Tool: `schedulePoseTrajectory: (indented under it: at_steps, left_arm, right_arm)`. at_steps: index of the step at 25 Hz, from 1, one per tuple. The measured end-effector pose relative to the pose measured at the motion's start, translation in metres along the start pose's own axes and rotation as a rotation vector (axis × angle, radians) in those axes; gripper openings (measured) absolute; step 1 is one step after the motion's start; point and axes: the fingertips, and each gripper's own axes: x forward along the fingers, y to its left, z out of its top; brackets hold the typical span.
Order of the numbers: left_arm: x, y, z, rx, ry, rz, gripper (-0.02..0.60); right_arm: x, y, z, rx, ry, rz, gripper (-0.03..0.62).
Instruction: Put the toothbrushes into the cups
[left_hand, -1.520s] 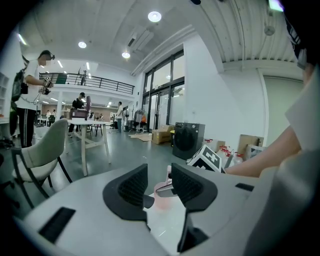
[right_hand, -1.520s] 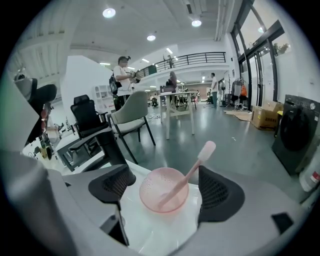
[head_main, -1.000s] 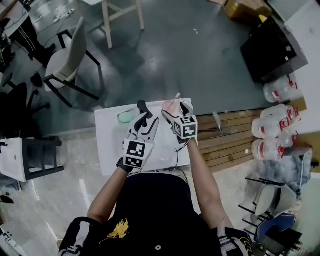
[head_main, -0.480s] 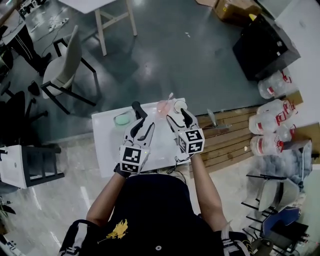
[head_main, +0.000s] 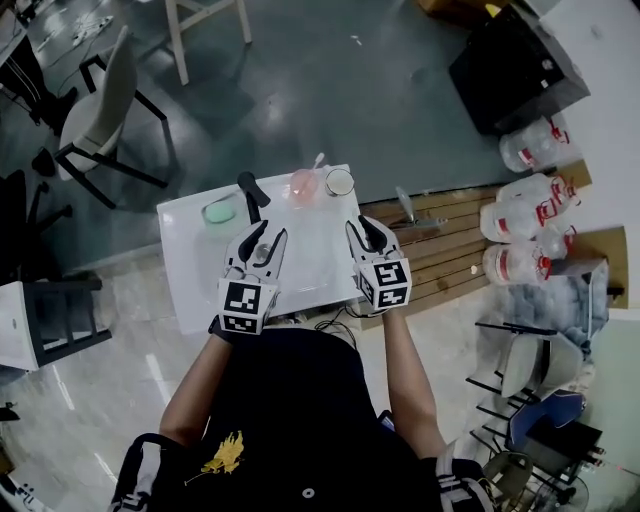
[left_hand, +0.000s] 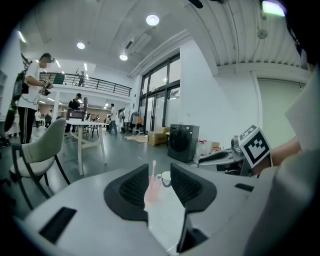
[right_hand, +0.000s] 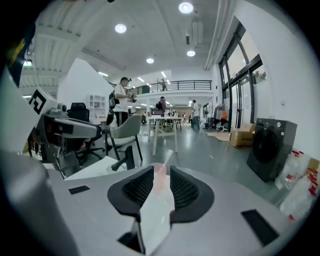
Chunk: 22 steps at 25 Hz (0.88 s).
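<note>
Right gripper view: the pink cup (right_hand: 160, 181) is mostly hidden behind the jaws (only a strip shows in the gap), and its toothbrush (right_hand: 166, 157) is blurred. Left gripper view: one jaw part-covers the white cup (left_hand: 166, 178). Head view: the contents of the green cup (head_main: 219, 211) are too small to tell, and the dark item (head_main: 248, 190) beside it cannot be identified.

place: open-plan lab hall | signs: mezzanine railing (left_hand: 95, 86), tall windows (left_hand: 160, 102), grey chair (head_main: 95, 105), washing machine (left_hand: 182, 142), water jugs (head_main: 520, 225)
</note>
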Motion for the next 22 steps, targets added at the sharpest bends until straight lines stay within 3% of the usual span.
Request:
schedulePoseTrajectory:
  at_steps: [7,22]
  left_arm:
    - [-0.009,-0.004,-0.016,-0.022,0.028,0.015,0.147]
    - [-0.023,-0.012,-0.041,-0.031,0.076,0.062,0.147]
  right_arm:
    - [-0.003,-0.036,-0.078,-0.014,0.185,-0.065,0.123]
    - [0.040,-0.061,-0.194,0.003,0.468,-0.064,0.106]
